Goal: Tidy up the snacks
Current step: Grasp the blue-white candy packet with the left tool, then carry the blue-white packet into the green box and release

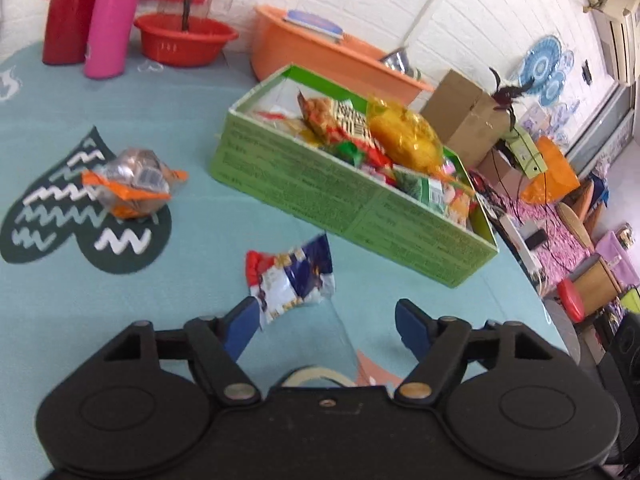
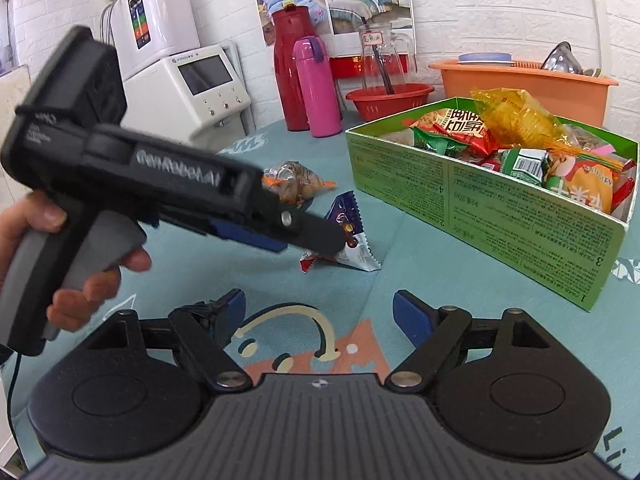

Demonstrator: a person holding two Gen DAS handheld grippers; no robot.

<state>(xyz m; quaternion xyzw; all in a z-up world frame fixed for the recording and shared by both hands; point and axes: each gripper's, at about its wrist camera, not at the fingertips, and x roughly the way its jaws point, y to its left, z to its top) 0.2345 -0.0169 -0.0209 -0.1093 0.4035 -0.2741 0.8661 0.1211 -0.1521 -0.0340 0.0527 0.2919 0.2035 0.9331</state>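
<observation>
- The green box [image 1: 352,200] stands on the table [image 1: 120,320], whose cloth is teal, and it is heaped with snacks; a yellow packet [image 1: 404,136] lies on top of the heap, beside a red and white packet [image 1: 340,120].
- A blue, white and red snack packet [image 1: 292,276] lies flat on the table just in front of the green box, apart from its near wall.
- An orange and clear snack packet [image 1: 132,184] lies farther from the green box, to the left of it in the left wrist view, on a dark heart-shaped mat [image 1: 60,216].
- The left gripper [image 1: 326,316] has its blue fingers [image 1: 242,326] spread wide and holding nothing; it is held low by the blue, white and red packet, with one finger at that packet's edge, though whether it touches cannot be told.
- In the right wrist view a hand [image 2: 76,264] grips the grey handle of the left gripper, which points toward the green box.
- The right gripper [image 2: 318,312] is also wide open and empty, above the table nearer the camera than the green box.
- Behind the green box stand a red basin [image 1: 184,40], a pink bottle [image 1: 112,20], a red flask [image 1: 68,12] and an orange tub [image 1: 320,60].
</observation>
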